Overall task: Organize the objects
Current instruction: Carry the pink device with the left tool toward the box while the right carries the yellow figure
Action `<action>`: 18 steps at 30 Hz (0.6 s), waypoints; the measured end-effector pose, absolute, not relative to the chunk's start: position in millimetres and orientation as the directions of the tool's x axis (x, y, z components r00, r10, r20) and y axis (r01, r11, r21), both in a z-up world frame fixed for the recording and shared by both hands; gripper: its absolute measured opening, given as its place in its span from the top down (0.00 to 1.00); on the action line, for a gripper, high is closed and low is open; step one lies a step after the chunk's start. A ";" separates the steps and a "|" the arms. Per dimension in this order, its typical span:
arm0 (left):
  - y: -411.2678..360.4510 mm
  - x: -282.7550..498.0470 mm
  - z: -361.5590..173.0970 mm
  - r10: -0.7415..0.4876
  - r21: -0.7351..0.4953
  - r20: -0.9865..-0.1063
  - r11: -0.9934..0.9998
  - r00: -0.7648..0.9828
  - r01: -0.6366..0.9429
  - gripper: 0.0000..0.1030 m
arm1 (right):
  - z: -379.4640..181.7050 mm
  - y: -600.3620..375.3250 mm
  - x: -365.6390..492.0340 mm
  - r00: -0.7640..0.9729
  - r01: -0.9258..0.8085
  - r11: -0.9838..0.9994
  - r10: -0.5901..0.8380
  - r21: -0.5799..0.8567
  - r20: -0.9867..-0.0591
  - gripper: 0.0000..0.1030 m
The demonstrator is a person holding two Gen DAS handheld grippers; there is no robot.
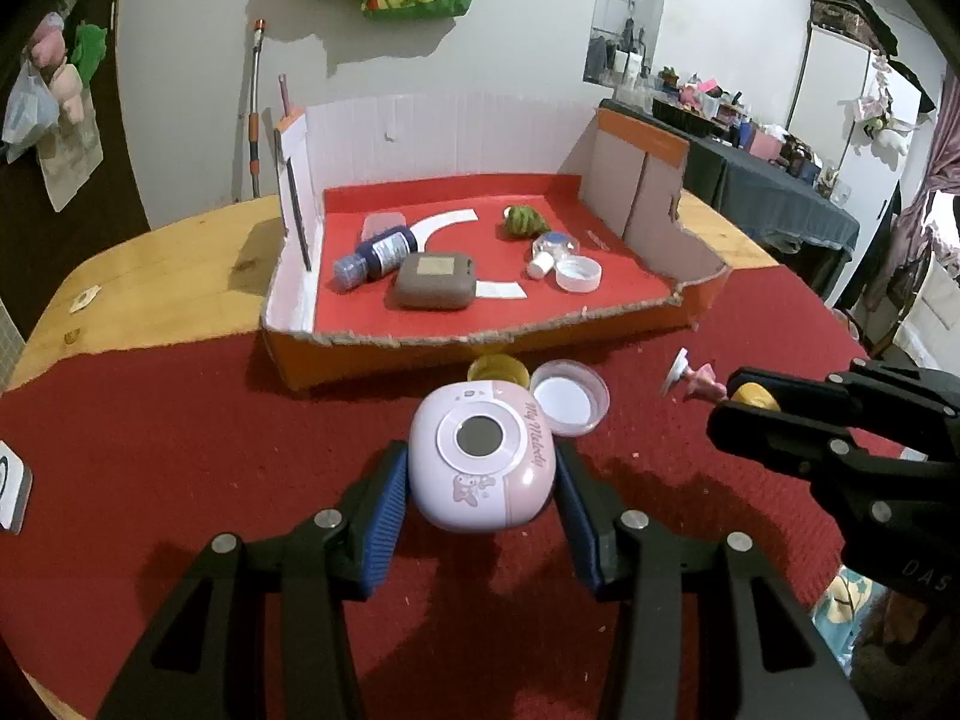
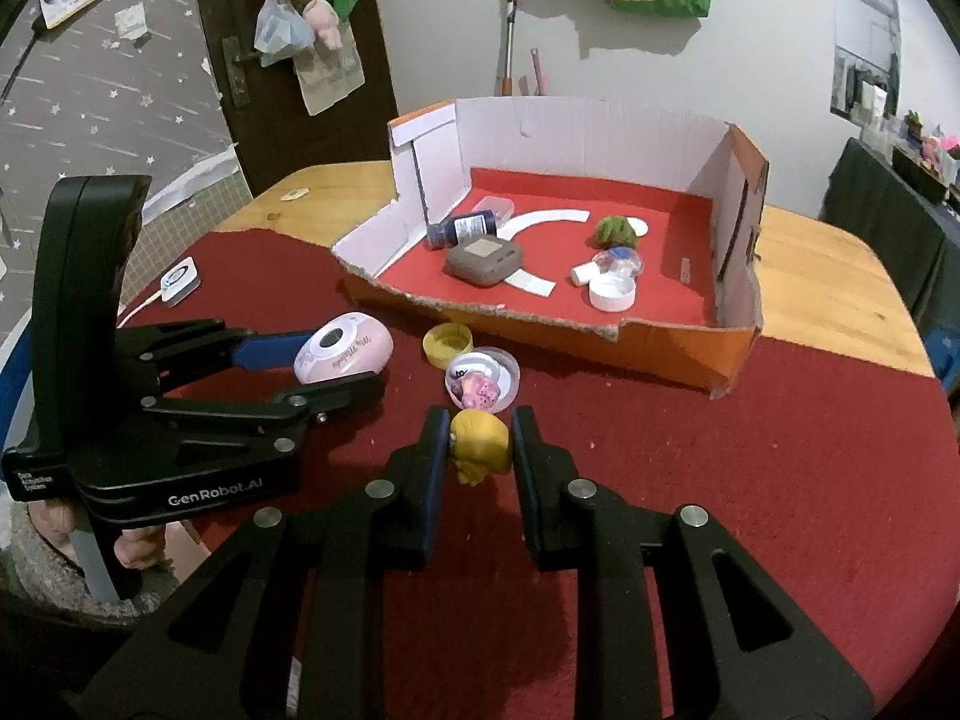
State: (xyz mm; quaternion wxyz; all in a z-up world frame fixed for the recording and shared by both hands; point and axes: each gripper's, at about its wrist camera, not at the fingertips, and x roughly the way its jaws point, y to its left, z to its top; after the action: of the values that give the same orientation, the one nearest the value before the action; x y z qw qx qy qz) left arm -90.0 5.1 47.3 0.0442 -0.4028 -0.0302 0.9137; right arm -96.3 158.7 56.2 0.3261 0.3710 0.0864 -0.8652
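Note:
My left gripper point(image 1: 480, 465) is shut on a pink rounded My Melody device point(image 1: 480, 456), its blue pads pressing both sides just above the red cloth. In the right wrist view the same device point(image 2: 343, 348) sits in the left gripper point(image 2: 366, 363). My right gripper point(image 2: 480, 420) is shut on a small yellow figurine point(image 2: 480, 441). The left wrist view shows that right gripper point(image 1: 735, 414) at the right edge with the yellow figurine point(image 1: 755, 396). Behind both stands a cut-down cardboard box point(image 1: 480, 337) lined in red.
In the box lie a blue bottle point(image 1: 378, 255), a grey-brown case point(image 1: 435, 281), a green toy point(image 1: 525, 221), a small clear bottle point(image 1: 555, 252) and a white lid point(image 1: 579, 273). In front of it sit a yellow cap point(image 2: 447, 342), a clear dish point(image 1: 570, 399) and a pink figure point(image 2: 477, 390). A white puck point(image 2: 179, 281) is at the left.

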 end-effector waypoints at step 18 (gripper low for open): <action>1.6 -127.2 65.9 0.105 -0.082 -0.728 -0.994 -0.678 -0.067 0.52 | 71.9 153.6 -128.0 -0.508 0.636 -0.766 -0.512 0.099 -0.693 0.80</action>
State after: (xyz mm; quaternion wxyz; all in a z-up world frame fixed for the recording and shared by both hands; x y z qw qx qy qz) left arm -127.2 1.6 65.9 0.0469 -0.3986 -0.0243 0.9156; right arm -128.0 153.6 71.9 0.3319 0.3686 0.0840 -0.8643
